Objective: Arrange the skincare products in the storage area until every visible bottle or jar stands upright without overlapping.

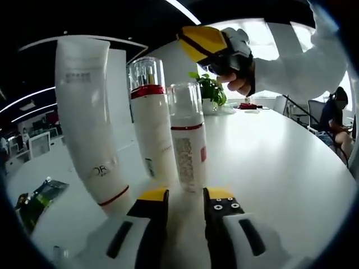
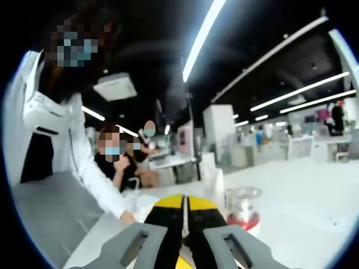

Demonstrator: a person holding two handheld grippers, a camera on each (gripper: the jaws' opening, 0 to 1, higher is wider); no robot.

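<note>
On the white table [image 1: 280,162] a tube [image 1: 90,123] and two pump bottles [image 1: 151,123] stand upright before the left gripper [image 1: 185,202], jaws narrowly apart, while the raised right gripper [image 2: 184,210] has its jaws closed empty.

open-plan office

long ceiling light strips [image 2: 202,39], a big white table [image 1: 280,162], a potted plant [image 1: 210,89], and seated people at desks [image 2: 115,159] behind.
</note>
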